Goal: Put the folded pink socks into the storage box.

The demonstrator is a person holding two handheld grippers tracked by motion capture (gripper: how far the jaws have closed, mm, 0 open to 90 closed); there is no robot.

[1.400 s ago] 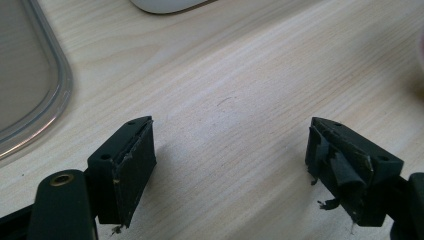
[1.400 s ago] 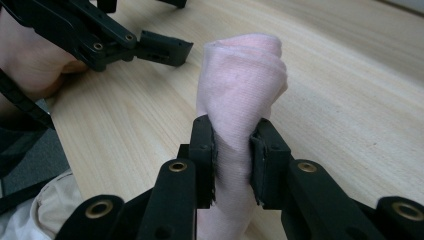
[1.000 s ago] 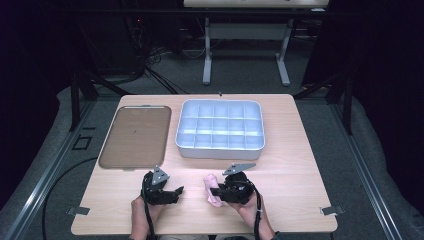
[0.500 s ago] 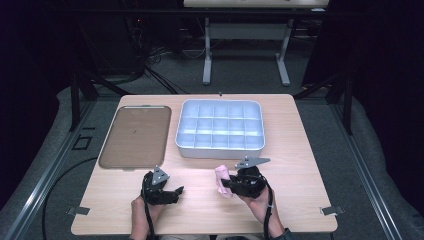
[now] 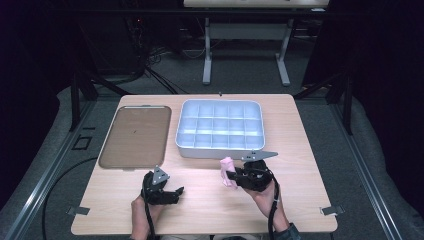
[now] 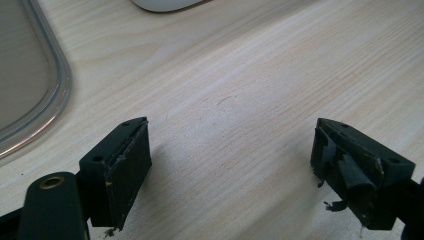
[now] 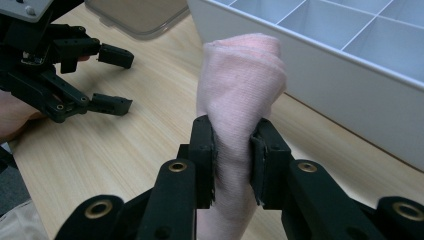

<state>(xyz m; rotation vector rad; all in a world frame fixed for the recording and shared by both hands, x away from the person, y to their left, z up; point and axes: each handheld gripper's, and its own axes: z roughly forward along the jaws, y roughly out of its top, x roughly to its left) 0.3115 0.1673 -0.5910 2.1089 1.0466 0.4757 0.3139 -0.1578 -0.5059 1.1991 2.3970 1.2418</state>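
A rolled pink cloth (image 7: pixel 240 95) stands upright between the jaws of my right gripper (image 7: pixel 233 150), which is shut on it just in front of the white compartment tray (image 7: pixel 350 95). From above, the pink cloth (image 5: pixel 227 171) and right gripper (image 5: pixel 234 176) sit near the tray's front wall (image 5: pixel 220 150). My left gripper (image 5: pixel 176 192) rests open over bare wood at the front left. Its two black pads (image 6: pixel 127 165) stand wide apart with nothing between them.
A brown lid (image 5: pixel 132 136) with a clear rim lies flat left of the divided tray; its rim (image 6: pixel 55 105) curves past in the left gripper view. The table's front edge (image 5: pixel 200 231) is close behind both hands.
My right gripper has carried the pink cloth forward and rightward, from the front middle of the table up to the tray's front wall. The left gripper has stayed put.
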